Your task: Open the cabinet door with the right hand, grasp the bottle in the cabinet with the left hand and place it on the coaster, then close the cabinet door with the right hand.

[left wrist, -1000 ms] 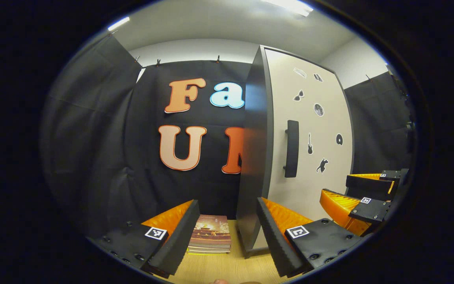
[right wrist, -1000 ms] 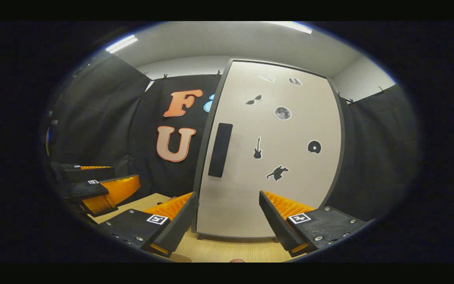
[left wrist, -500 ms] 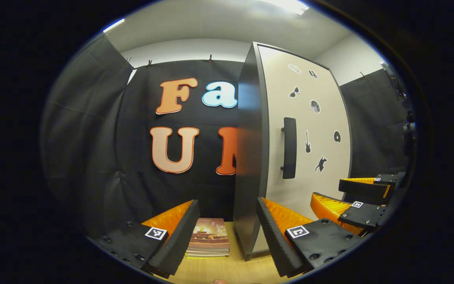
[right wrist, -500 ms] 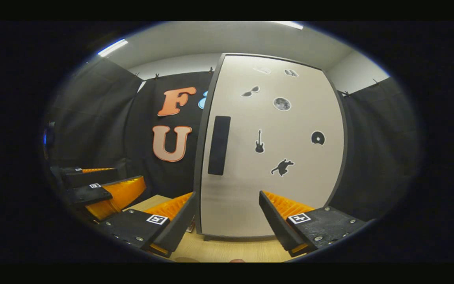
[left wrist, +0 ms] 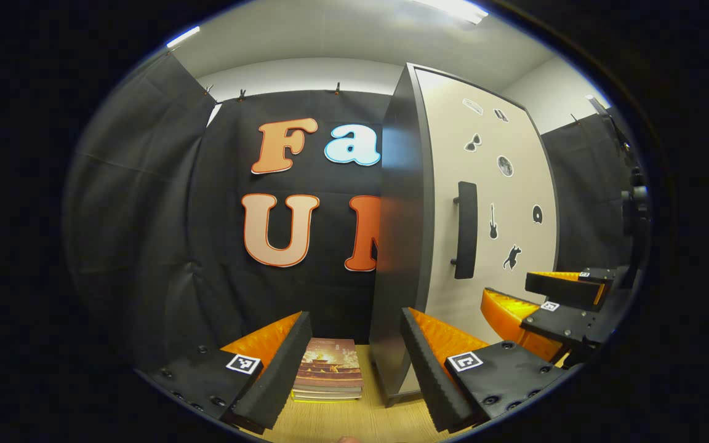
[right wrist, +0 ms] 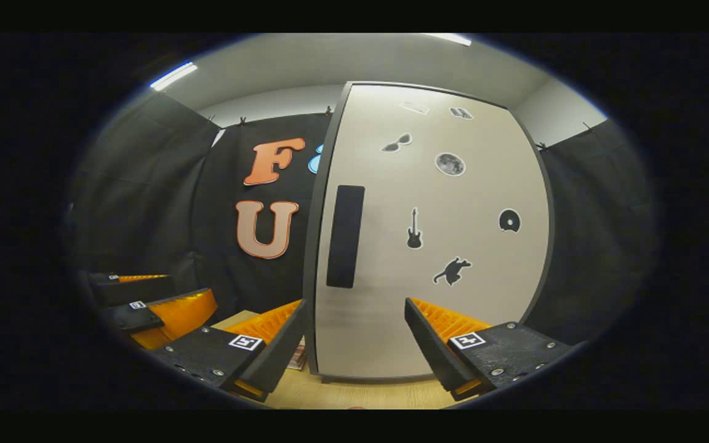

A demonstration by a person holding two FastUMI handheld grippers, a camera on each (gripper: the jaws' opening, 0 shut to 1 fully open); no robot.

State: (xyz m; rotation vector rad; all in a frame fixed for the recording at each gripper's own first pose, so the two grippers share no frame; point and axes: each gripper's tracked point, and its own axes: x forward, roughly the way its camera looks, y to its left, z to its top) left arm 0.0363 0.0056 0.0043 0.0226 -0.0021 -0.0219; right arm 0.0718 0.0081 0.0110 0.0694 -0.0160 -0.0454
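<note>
With jaws apart, the right gripper (right wrist: 354,335) is facing the shut cabinet door (right wrist: 447,295), below its handle (right wrist: 345,237), risking a missed handle if aimed low.

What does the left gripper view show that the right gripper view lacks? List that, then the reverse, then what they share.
Left gripper view: the cabinet's dark side panel, the handle in profile, standing off the door, and the right gripper, open, low on the right.

Right gripper view: the door nearly face-on, with the left gripper, open, low on the left.

Both: the closed, sticker-covered door, its handle, the wooden tabletop and the stack of books left of the cabinet, though the right gripper view catches just a sliver of it.
</note>
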